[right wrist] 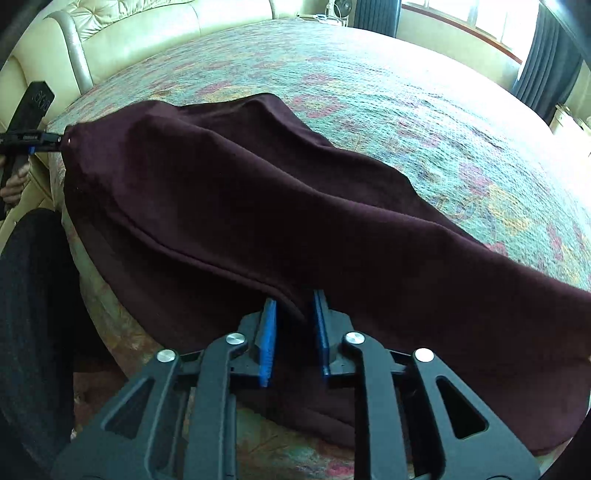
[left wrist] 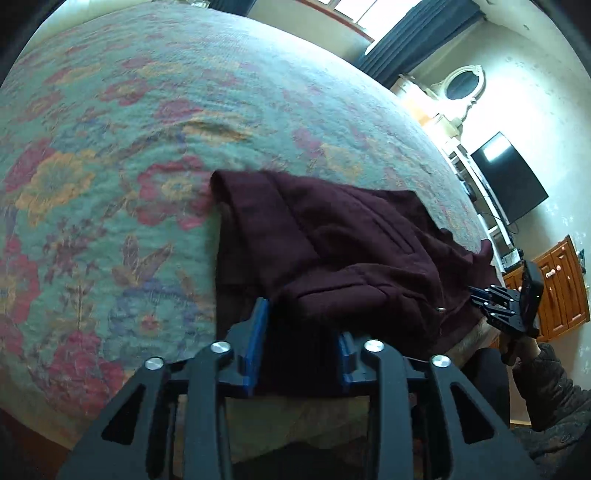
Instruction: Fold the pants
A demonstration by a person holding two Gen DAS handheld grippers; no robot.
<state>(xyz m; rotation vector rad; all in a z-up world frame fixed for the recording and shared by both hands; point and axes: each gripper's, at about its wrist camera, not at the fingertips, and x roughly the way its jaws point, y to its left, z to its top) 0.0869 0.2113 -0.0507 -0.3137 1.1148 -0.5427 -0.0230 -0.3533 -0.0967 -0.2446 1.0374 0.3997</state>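
Note:
Dark maroon pants (left wrist: 351,243) lie at the near edge of a bed with a floral bedspread (left wrist: 110,147). In the left wrist view my left gripper (left wrist: 301,325) has its blue pads on either side of bunched fabric at one end of the pants. My right gripper (left wrist: 476,295) shows at the right, shut on the other end. In the right wrist view the pants (right wrist: 277,206) stretch across the bed edge, my right gripper (right wrist: 295,321) pinches a fold of them, and my left gripper (right wrist: 55,142) holds the far end at the left.
The bedspread (right wrist: 424,110) stretches away beyond the pants. A cream padded headboard (right wrist: 147,33) is at the back left. A TV (left wrist: 509,177), a wooden cabinet (left wrist: 561,291) and dark curtains (left wrist: 413,40) stand to the right of the bed.

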